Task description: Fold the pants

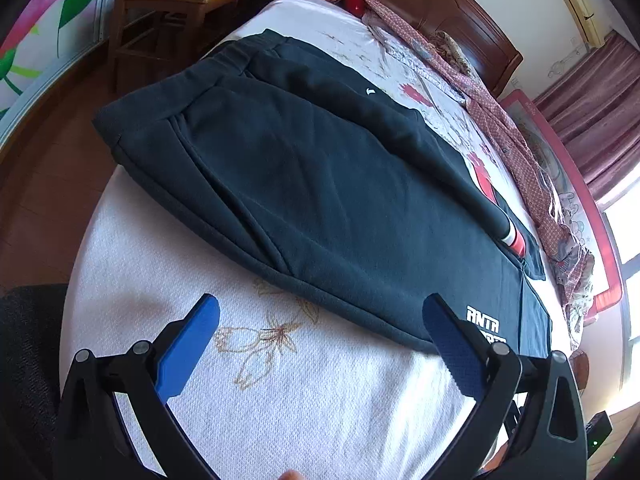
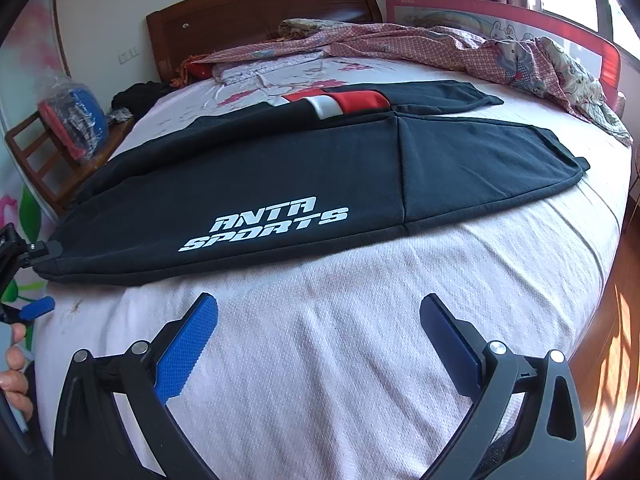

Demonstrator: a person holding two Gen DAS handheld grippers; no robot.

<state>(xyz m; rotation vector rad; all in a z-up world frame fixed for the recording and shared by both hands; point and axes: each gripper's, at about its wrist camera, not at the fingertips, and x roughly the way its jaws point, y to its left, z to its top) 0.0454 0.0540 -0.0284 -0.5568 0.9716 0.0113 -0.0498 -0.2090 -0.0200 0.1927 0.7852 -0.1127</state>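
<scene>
The pants (image 2: 304,176) lie flat across the bed (image 2: 340,340), a quilt (image 2: 500,52) behind them near the headboard (image 2: 260,8); both open grippers sit before them.

The pants (image 2: 280,168) are matt, fleecy dark cloth (glossy white print at seven o'clock); the bedspread (image 2: 340,340) is rough waffle-textured cloth; the headboard (image 2: 260,4) at twelve o'clock is polished wood.
</scene>
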